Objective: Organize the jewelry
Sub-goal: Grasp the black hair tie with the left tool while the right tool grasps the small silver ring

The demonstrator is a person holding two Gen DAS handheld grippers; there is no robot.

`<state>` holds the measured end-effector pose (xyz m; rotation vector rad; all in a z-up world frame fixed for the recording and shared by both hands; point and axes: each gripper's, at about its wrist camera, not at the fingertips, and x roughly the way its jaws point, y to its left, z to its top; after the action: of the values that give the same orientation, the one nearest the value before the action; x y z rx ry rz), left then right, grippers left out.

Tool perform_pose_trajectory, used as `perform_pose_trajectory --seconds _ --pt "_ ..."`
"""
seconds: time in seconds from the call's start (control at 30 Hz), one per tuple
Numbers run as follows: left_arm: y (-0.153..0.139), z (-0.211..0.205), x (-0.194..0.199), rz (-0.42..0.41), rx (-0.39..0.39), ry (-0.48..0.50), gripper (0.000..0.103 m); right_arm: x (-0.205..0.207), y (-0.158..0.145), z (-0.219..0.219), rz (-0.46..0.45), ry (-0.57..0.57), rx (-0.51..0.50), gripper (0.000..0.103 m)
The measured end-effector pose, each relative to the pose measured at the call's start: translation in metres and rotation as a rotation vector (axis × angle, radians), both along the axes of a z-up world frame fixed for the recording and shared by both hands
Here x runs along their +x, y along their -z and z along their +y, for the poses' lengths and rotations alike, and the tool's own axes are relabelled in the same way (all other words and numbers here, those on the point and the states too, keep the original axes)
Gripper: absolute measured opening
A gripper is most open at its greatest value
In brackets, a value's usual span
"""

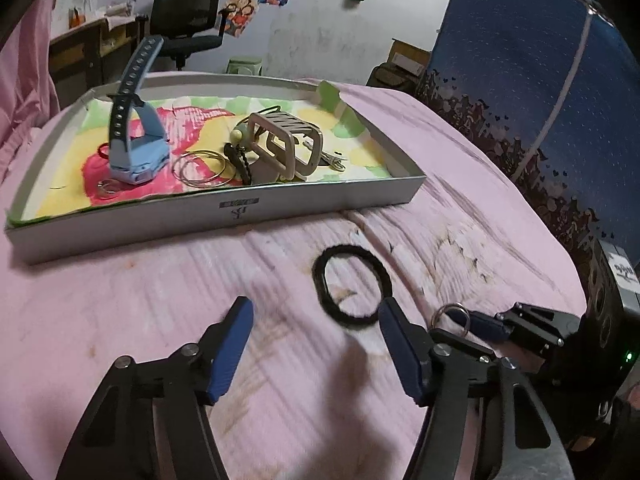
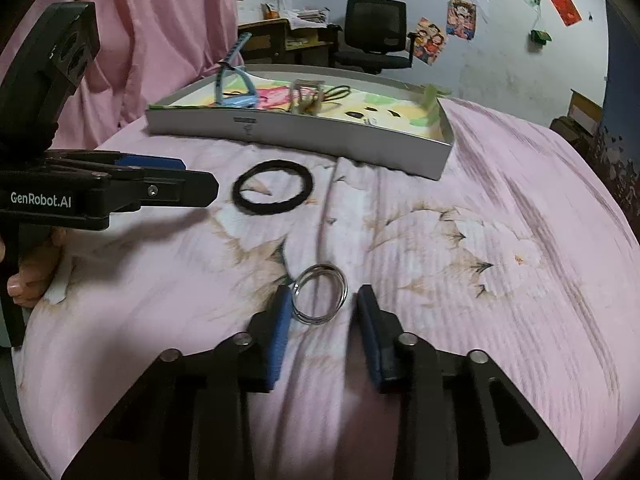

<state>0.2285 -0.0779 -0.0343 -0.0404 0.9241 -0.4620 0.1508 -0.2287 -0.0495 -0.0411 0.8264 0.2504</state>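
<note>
Pink bedsheet bearing a shallow tray at twelve o'clock. Left gripper, jaws apart, with the black hair tie lying just ahead, toward one o'clock. Right gripper, jaws apart, the metal ring lying between its fingertips, touching the left pad.

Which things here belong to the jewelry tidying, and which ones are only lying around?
For the job:
- black hair tie on the bedspread
- metal ring between the right tool's fingers
- tray holding the blue watch and wire hoops

Lying about:
- office chair
- wall posters
- pink curtain
</note>
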Motion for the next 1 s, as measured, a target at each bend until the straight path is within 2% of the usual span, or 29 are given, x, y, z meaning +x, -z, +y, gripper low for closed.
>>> perform_pose_trajectory --seconds 0.13,0.33,0.4,0.47,0.73,1.0 --pt "0.005 -0.005 0.010 0.027 0.003 0.000 0.052 0.010 0.002 -0.003 0.018 0.012 0.014 0.018" --pt "0.010 -0.009 0.020 0.054 0.007 0.001 0.031 0.032 0.004 -0.009 0.038 0.029 0.052 0.011" --pt "0.012 -0.009 0.023 0.064 0.000 0.002 0.018 0.039 0.005 -0.012 0.042 0.033 0.069 0.009" --pt "0.014 -0.008 0.025 0.079 -0.013 0.006 0.009 0.042 0.005 -0.013 0.043 0.038 0.081 0.007" --pt "0.011 0.002 0.021 0.059 -0.082 -0.006 0.006 0.047 0.004 -0.017 0.028 0.043 0.128 0.003" --pt "-0.014 0.009 0.004 -0.079 -0.083 -0.057 0.005 0.035 -0.004 -0.021 -0.041 0.041 0.163 0.003"
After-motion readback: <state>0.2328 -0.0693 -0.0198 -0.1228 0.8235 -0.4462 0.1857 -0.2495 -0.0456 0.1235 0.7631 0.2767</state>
